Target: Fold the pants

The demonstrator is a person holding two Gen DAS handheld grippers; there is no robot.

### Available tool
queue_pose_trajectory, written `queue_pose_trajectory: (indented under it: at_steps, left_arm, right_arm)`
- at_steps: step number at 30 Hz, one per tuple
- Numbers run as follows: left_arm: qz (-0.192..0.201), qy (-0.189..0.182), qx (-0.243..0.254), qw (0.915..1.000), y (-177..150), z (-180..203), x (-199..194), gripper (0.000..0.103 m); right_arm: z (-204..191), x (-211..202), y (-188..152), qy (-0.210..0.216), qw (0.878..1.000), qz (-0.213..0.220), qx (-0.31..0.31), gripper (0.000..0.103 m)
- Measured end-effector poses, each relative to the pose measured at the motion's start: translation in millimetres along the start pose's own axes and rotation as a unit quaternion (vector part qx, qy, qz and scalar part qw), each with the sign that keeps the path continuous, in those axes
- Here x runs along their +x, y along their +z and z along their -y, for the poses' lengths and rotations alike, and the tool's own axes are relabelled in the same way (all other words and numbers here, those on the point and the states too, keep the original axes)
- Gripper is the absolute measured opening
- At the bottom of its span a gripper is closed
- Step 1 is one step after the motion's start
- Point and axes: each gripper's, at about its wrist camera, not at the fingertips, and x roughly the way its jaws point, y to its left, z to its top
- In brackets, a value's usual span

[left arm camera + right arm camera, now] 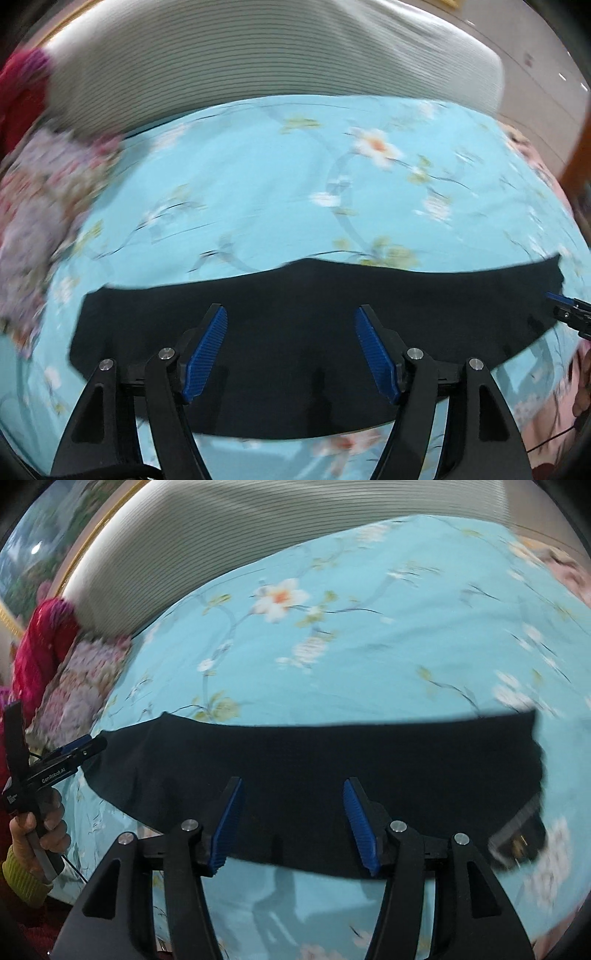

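Both tongs are standing apart with nothing between their blue ribbed pads: the left tongs [290,354] are gaping wide, and the right tongs [291,825] are spread somewhat less, each hanging above the black pants [295,354] without pinching the cloth. In the right wrist view the left tongs are also showing from the side at the far left edge, with a hand [38,825] in a yellow-green cuff gripping the handle, their tips sitting just at the left end of the pants. In the left wrist view the tip of the right tongs is poking in at the right edge, just beside the right end of the garment. Those pants are lying flat as a long dark band across the near part of the bed, on a light blue sheet [258,184] printed with white and orange flowers (the waistband end, with a pale striped edge, seems to be lying at the right in the right wrist view, though blur is making that hard to read). Beyond the pants the sheet is stretching bare. At the far left a flowered pink and lilac pillow [79,679] is resting beside a red cloth [40,642]. Farthest back, a pale ribbed headboard [258,66] is running along the bed's edge.
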Motion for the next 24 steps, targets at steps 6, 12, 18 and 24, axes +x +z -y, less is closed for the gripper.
queue_pose_trajectory:
  at_steps: [6, 12, 18, 24]
  left_arm:
    - [-0.011, -0.052, 0.071, 0.9960, 13, 65, 9, 0.076]
    - [-0.037, -0.103, 0.131, 0.9853, 25, 120, 20, 0.077]
    - [-0.063, -0.141, 0.172, 0.9731, 37, 164, 35, 0.077]
    - [-0.076, -0.159, 0.206, 0.9626, 45, 204, 43, 0.077]
  right_arm:
    - [35, -26, -29, -0.018, 0.998, 0.013, 0.054, 0.057]
    - [70, -43, -51, -0.030, 0.993, 0.023, 0.116, 0.057]
    - [98, -52, -63, -0.038, 0.985, 0.036, 0.166, 0.057]
    - [117, -55, -63, -0.042, 0.980, 0.046, 0.191, 0.057]
